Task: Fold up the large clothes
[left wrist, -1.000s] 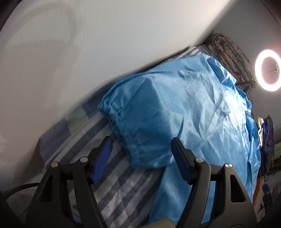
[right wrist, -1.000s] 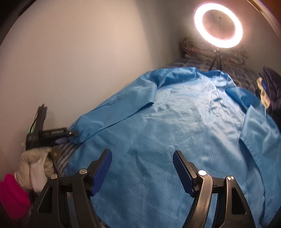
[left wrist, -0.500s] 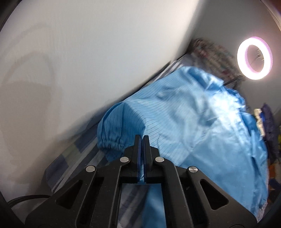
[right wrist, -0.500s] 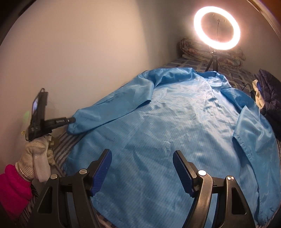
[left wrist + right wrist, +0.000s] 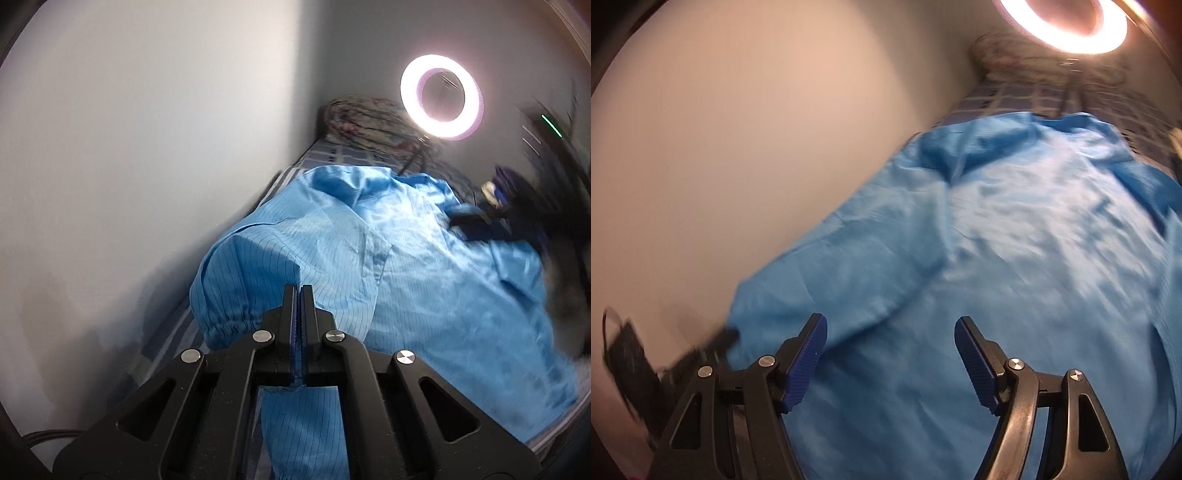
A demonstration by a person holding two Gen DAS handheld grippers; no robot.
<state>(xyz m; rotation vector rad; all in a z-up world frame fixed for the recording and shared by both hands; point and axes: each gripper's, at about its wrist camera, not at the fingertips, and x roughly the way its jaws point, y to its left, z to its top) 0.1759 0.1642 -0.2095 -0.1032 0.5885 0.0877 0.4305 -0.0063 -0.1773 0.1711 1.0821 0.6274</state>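
Note:
A large light-blue garment (image 5: 424,266) with thin dark stripes lies spread over a striped bed. My left gripper (image 5: 299,291) is shut on the elastic cuff end of its sleeve (image 5: 251,273), which hangs lifted off the bed; a strip of blue cloth shows below the pinched pads. In the right wrist view the same garment (image 5: 1015,258) fills the picture, blurred by motion. My right gripper (image 5: 890,332) hovers open over the body of the garment beside the sleeve (image 5: 831,266), with nothing between its pads. The left gripper (image 5: 720,341) appears as a dark blur at the sleeve's end.
A pale wall (image 5: 147,147) runs along the left of the bed. A lit ring light (image 5: 441,98) stands at the far end by a patterned bundle (image 5: 365,118). Dark clothes (image 5: 517,210) lie at the right edge. The striped sheet (image 5: 1015,99) shows beyond the collar.
My left gripper went from open around the cuff to shut on it, then rose and rolled, lifting the sleeve. The right gripper swept over the garment toward the sleeve, still open.

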